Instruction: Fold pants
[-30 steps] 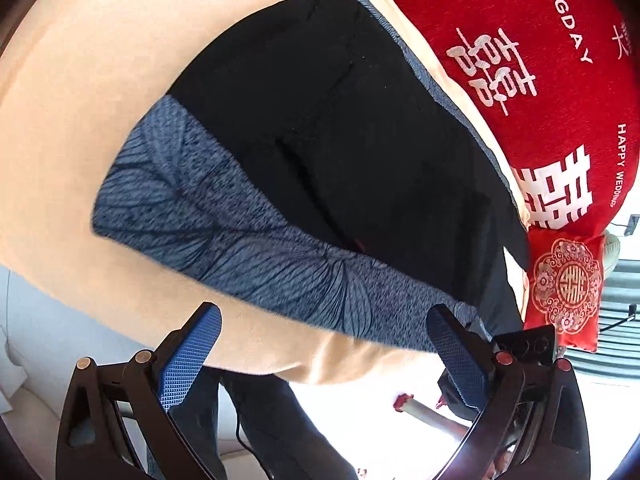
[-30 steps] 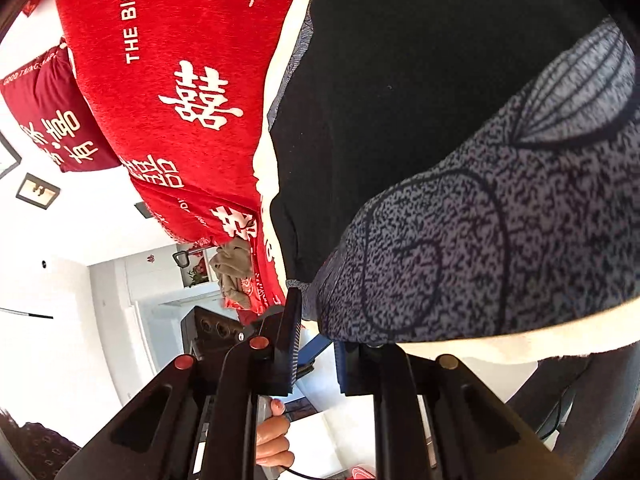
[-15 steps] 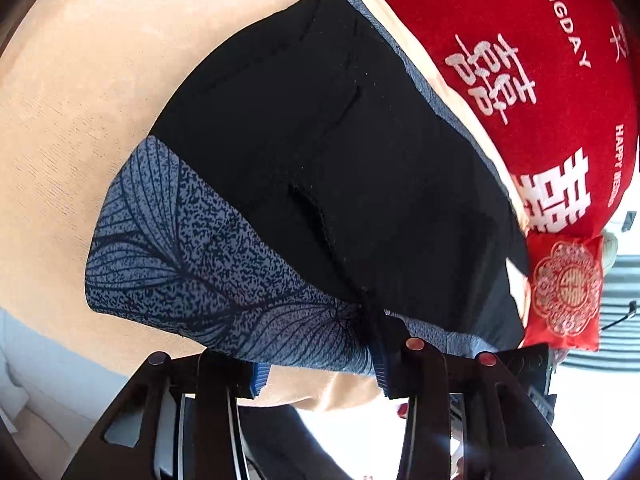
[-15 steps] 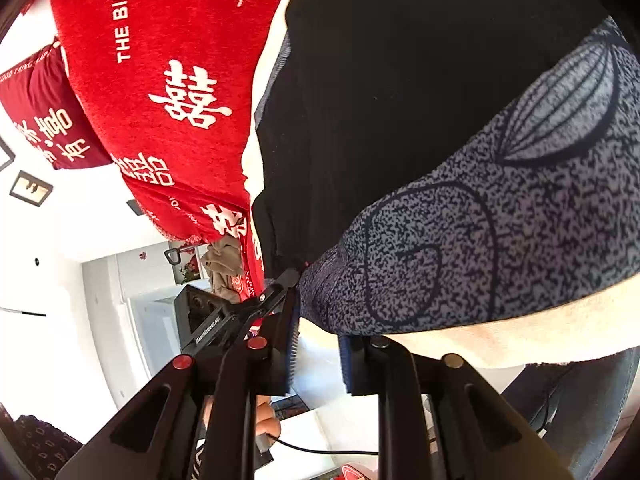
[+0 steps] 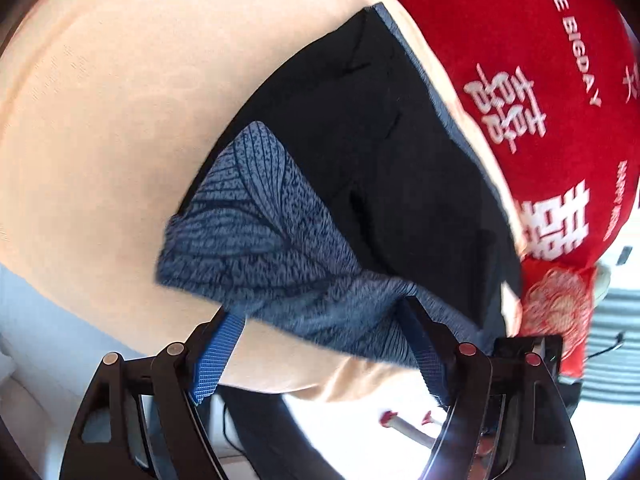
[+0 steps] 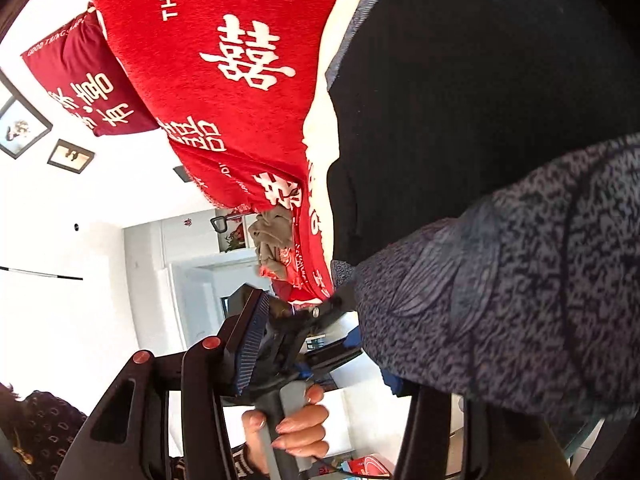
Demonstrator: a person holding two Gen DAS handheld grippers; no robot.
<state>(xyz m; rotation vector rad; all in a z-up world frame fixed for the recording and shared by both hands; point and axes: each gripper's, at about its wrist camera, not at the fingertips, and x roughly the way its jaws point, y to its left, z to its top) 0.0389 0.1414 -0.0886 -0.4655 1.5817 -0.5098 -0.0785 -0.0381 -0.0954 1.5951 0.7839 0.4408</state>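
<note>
The pants (image 5: 360,184) are black with a blue-grey leaf-print band (image 5: 256,240) and lie on a beige cushion (image 5: 100,120). In the left wrist view the printed edge is lifted and drapes over my left gripper (image 5: 324,344), whose blue-padded jaws stand wide apart. In the right wrist view the printed band (image 6: 520,300) hangs over the right finger of my right gripper (image 6: 320,344), and the jaws stand apart. The left gripper's body and a hand (image 6: 296,424) show between the right gripper's fingers.
A red blanket (image 5: 560,80) with white characters lies along the far side of the pants. It also shows in the right wrist view (image 6: 224,60) with a dark red pillow (image 6: 80,88). The cushion's near edge drops to a pale floor (image 5: 352,440).
Both grippers were shut on the printed edge half a second ago and have opened. The printed edge has lifted and folded over toward the black part.
</note>
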